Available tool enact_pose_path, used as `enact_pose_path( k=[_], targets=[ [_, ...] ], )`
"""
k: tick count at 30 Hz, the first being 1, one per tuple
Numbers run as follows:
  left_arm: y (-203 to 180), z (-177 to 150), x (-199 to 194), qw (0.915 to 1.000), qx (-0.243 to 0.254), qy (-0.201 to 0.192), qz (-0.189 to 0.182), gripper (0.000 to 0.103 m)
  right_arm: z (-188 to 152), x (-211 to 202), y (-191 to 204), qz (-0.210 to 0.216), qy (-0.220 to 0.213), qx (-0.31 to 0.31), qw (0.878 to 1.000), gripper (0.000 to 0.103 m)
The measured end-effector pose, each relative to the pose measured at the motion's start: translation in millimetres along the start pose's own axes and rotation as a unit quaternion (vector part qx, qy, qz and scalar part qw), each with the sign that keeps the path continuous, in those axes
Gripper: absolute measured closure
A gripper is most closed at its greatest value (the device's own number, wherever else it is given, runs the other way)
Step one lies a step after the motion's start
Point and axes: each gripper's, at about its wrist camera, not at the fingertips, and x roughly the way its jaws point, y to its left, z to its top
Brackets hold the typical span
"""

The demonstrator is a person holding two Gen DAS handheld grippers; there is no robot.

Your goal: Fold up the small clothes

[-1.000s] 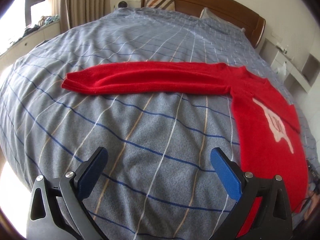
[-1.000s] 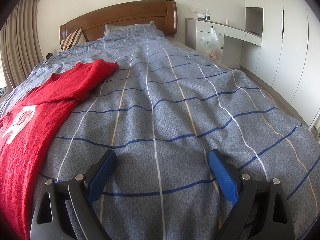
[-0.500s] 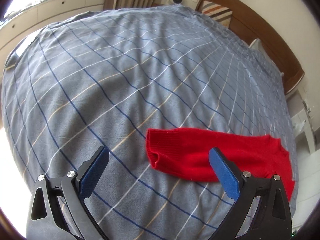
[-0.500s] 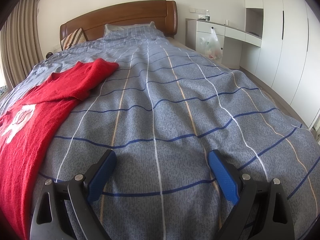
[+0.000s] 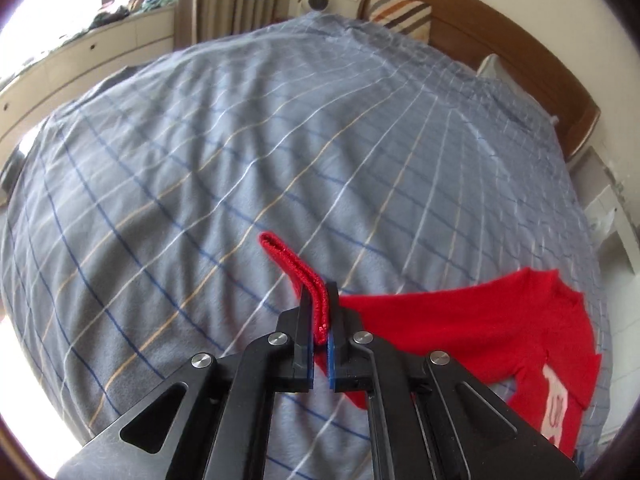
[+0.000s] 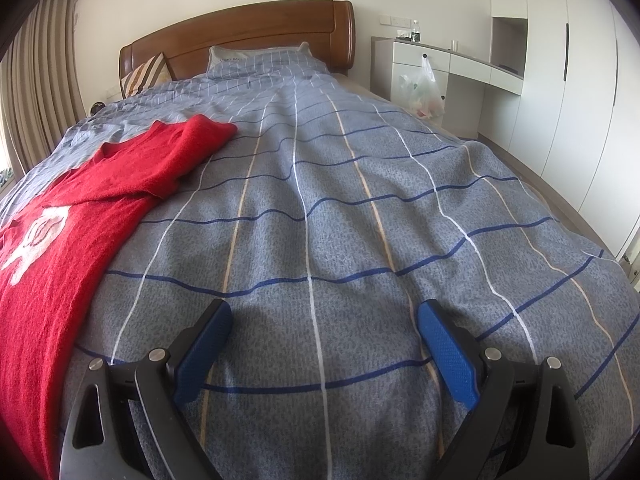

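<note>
A small red sweater (image 5: 500, 332) with a white print lies flat on the blue checked bedspread (image 5: 240, 152). My left gripper (image 5: 319, 300) is shut on the cuff of its sleeve (image 5: 296, 268), which stands up out of the jaws above the bed. The rest of that sleeve runs right to the sweater body. In the right wrist view the sweater (image 6: 80, 216) lies at the left with its other sleeve (image 6: 192, 148) stretched toward the headboard. My right gripper (image 6: 324, 344) is open and empty over bare bedspread, to the right of the sweater.
A wooden headboard (image 6: 248, 36) with pillows stands at the far end. A white desk with a plastic bag (image 6: 424, 92) and wardrobes stand to the bed's right. A curtain and a window ledge (image 5: 92, 52) lie beyond the bed's left side.
My left gripper moved onto the sleeve's end and closed on the cuff, raising it off the bedspread. The right gripper has not moved.
</note>
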Motion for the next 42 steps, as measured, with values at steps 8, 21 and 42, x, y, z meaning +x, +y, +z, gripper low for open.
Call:
enact_pose_path(
  k=[8, 21, 42],
  targets=[
    [-244, 31, -68, 0.9710, 0.175, -0.046, -0.156, 0.101, 0, 0, 0, 0.000, -0.001, 0.000, 1.000, 0.009],
    [-420, -138, -30, 0.9150, 0.343, 0.022, -0.211, 0.017, 0, 0, 0, 0.001, -0.001, 0.001, 1.000, 0.009],
    [-168, -185, -16, 0.9697, 0.242, -0.031, 0.017, 0.009, 0, 2, 1, -0.002, 0.001, -0.003, 1.000, 0.009]
  ],
)
